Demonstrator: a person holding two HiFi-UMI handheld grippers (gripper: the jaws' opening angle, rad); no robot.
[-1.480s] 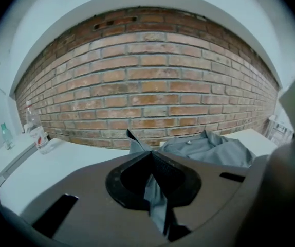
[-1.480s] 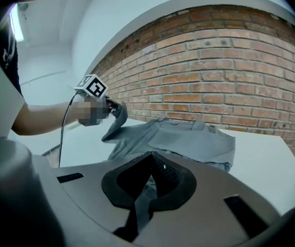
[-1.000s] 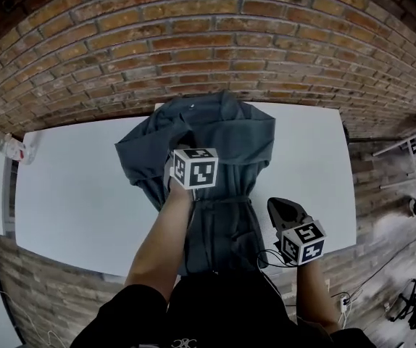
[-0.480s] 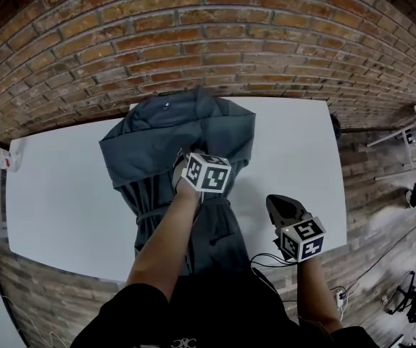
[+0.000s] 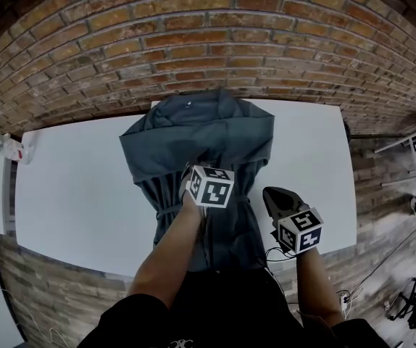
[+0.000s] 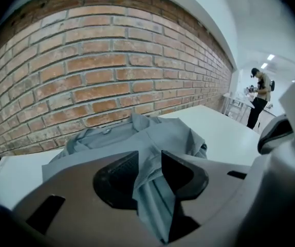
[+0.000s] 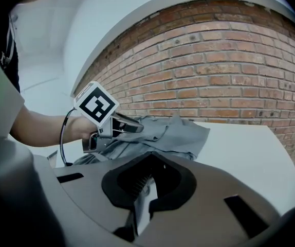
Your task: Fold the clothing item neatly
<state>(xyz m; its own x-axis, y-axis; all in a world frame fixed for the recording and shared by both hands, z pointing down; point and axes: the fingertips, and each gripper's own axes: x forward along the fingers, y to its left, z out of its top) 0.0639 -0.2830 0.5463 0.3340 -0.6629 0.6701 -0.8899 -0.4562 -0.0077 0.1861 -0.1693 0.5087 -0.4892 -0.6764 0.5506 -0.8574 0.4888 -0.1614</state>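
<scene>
Head view: dark grey-blue cloth garment (image 5: 193, 133) lies lengthwise on the white worktop (image 5: 70, 180), collar toward the brick wall (image 5: 208, 42). Left claw (image 6: 150, 157) has just been opening, fold between its jaws. Right claw (image 5: 275, 196) clenched, empty, alongside.

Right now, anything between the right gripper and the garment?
Nothing visible: only bare table separates the shut right gripper from the garment. The left gripper sits over its middle, jaws just opening, cloth between them.

A white table (image 5: 70, 187) carries a rumpled grey garment (image 5: 193, 133), lying from far edge to near edge
</scene>
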